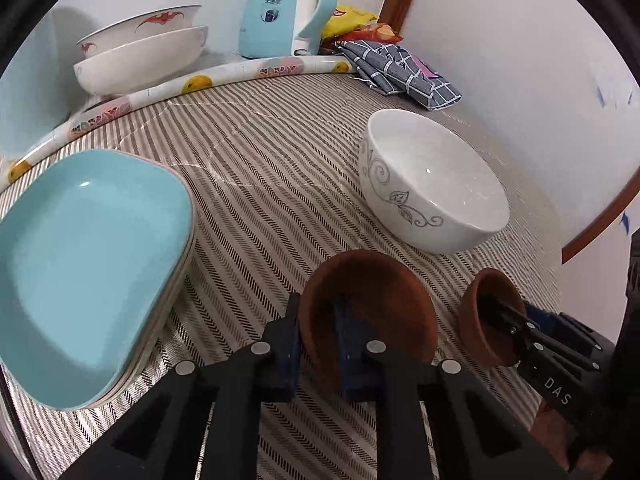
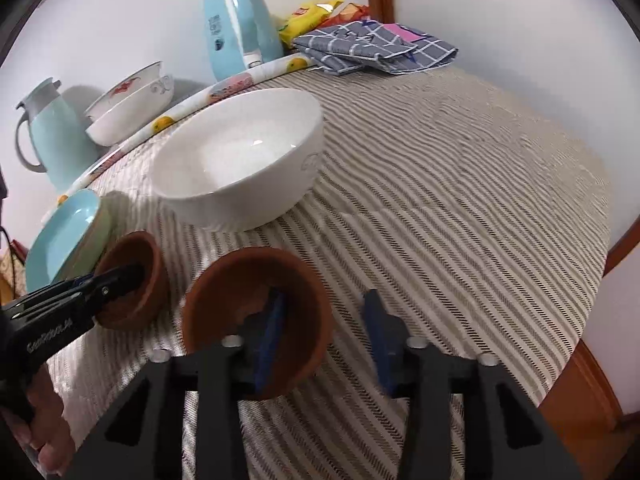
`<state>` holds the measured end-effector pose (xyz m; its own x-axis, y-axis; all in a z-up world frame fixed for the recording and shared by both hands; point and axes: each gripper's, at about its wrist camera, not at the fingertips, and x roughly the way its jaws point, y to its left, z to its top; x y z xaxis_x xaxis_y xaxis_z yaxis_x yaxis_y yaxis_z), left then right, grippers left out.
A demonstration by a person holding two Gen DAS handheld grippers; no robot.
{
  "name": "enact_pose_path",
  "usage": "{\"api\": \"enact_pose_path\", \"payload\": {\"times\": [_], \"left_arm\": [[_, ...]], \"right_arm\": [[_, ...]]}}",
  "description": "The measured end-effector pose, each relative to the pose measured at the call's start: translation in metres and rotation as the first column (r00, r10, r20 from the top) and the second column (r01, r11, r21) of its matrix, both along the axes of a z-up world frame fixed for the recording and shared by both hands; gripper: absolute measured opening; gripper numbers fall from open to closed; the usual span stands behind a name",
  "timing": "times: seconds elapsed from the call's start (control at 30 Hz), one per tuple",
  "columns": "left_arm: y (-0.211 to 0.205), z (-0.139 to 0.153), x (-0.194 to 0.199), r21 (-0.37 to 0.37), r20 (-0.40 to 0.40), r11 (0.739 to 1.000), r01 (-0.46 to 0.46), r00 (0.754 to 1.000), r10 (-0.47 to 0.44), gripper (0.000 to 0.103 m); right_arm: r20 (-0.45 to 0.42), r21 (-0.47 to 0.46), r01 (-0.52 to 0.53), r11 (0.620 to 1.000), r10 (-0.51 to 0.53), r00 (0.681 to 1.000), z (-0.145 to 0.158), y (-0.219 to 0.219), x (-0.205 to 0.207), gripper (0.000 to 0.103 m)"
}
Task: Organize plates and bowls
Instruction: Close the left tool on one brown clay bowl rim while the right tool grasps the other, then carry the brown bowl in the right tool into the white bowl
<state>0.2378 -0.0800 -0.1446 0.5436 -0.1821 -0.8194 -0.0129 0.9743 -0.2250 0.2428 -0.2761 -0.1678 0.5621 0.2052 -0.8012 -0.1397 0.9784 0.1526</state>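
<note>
1. The left gripper [image 1: 320, 344] was pinched on the rim of the left brown bowl [image 1: 380, 292], which was tilted over the striped cloth [image 1: 260, 200].
2. The right gripper [image 2: 324, 316] stood wide, with one finger inside the right brown bowl [image 2: 240, 280] and the other clear of its wall.
3. That bowl could roll or drop, I judged, since nothing clamped it.
4. The two brown bowls were close and could knock together. The white bowl [image 2: 240, 152] at 12 o'clock and the blue plates [image 1: 88, 264] at 9 o'clock left little room.
5. "DAS" was readable on the right gripper. The kettle [image 1: 276, 12] bore Chinese print, too small to read.
</note>
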Motion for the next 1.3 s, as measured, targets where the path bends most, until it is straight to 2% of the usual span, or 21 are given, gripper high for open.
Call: {"api": "enact_pose_path", "payload": {"times": [0.03, 0.13, 0.27, 0.8, 1.07, 1.3], "left_arm": [[0.000, 0.000, 0.000, -0.004, -0.002, 1.000, -0.003, 1.000, 0.003, 0.013], [0.001, 0.003, -0.003, -0.009, 0.006, 1.000, -0.010, 1.000, 0.010, 0.011], [0.001, 0.007, -0.004, -0.017, 0.009, 1.000, -0.011, 1.000, 0.011, 0.010], [0.008, 0.022, -0.014, -0.035, 0.028, 0.999, -0.037, 0.999, 0.038, 0.010], [0.011, 0.033, -0.019, -0.033, 0.043, 0.998, -0.044, 0.998, 0.045, 0.010], [0.017, 0.027, -0.019, -0.043, 0.017, 0.997, -0.060, 0.998, 0.061, 0.010]], "right_arm": [[-0.002, -0.001, -0.005, 1.000, 0.005, 1.000, 0.001, 0.001, -0.001, 0.017], [-0.001, -0.016, -0.006, 1.000, 0.006, 1.000, 0.002, 0.003, -0.002, 0.014], [-0.002, 0.023, -0.001, 1.000, 0.001, 1.000, 0.005, -0.002, -0.004, 0.010], [0.042, 0.010, 0.017, 1.000, -0.017, 0.999, 0.027, -0.001, -0.010, 0.009], [0.085, 0.030, 0.027, 0.999, -0.030, 0.996, 0.052, -0.008, -0.013, 0.009], [0.128, 0.037, 0.029, 0.999, -0.034, 0.991, 0.074, -0.006, -0.001, 0.009]]}}
